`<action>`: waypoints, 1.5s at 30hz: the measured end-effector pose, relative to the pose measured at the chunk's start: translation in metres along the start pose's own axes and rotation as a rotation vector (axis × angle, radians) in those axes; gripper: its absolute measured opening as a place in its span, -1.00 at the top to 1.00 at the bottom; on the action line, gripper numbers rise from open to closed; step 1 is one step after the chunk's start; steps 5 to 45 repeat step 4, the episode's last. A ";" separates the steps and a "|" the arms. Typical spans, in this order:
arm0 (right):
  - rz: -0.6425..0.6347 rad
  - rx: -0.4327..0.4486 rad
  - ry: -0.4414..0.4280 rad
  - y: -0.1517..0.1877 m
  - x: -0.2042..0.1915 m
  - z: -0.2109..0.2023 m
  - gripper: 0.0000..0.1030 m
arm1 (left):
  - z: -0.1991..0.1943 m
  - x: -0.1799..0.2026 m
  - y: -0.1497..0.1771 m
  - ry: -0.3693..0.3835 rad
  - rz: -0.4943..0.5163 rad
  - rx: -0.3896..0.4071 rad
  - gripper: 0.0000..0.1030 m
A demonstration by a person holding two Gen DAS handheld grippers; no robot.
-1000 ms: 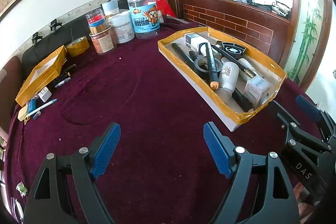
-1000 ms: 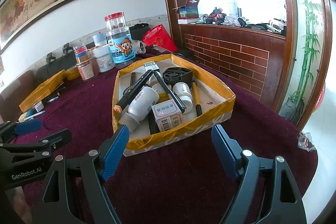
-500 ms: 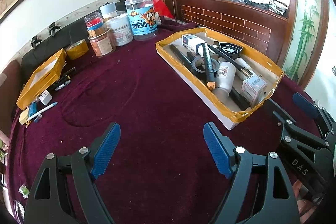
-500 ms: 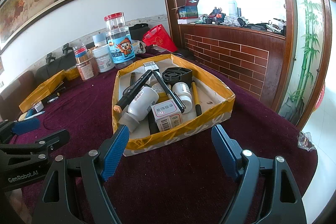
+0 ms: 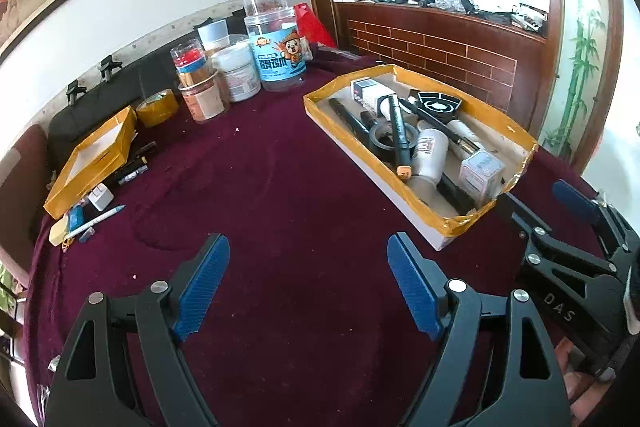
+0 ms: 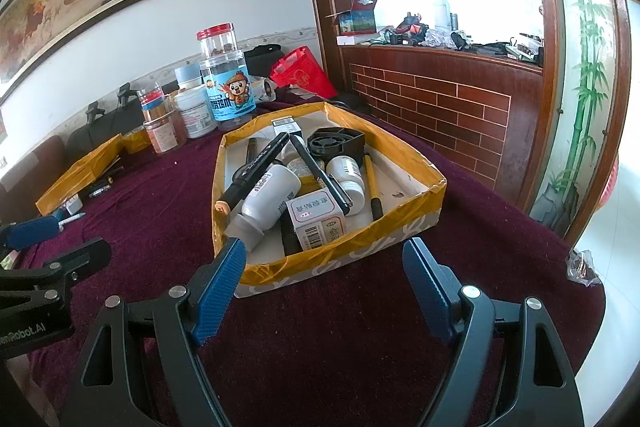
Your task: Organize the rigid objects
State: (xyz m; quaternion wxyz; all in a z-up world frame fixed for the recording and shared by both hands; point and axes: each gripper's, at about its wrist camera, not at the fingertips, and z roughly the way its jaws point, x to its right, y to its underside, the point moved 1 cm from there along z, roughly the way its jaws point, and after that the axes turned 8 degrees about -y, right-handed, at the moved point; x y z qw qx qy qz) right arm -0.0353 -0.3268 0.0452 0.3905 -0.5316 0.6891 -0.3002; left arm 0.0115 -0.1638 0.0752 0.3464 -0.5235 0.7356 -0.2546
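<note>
A yellow-taped cardboard box (image 5: 452,225) (image 6: 360,255) sits on the maroon tablecloth. In it lie a black marker (image 5: 400,135) (image 6: 256,167), a white bottle (image 5: 430,155) (image 6: 272,195), a small white carton (image 5: 480,175) (image 6: 316,219), a black tape roll (image 5: 380,143) and a black fan (image 6: 338,143). My left gripper (image 5: 308,255) (image 6: 72,239) hovers open over bare cloth, left of the box. Just before the box's near wall my right gripper (image 6: 324,255) (image 5: 536,199) stands open, holding nothing.
A smaller yellow-taped box (image 5: 96,155) (image 6: 76,175) lies at the far left, with pens (image 5: 132,171), a white plug (image 5: 100,197) and small bits beside it. Several jars (image 5: 276,59) and a yellow tape roll (image 5: 158,103) stand at the back. A brick ledge (image 6: 440,99) runs behind the table.
The left wrist view has shifted very slightly. Nothing on the table has moved, and both grippers stay as wide as before.
</note>
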 end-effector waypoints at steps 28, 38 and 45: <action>0.003 0.003 0.000 0.000 0.001 0.000 -0.48 | 0.007 -0.002 -0.001 -0.006 -0.008 -0.037 -0.59; 0.003 0.003 0.000 0.000 0.001 0.000 -0.48 | 0.007 -0.002 -0.001 -0.006 -0.008 -0.037 -0.59; 0.003 0.003 0.000 0.000 0.001 0.000 -0.48 | 0.007 -0.002 -0.001 -0.006 -0.008 -0.037 -0.59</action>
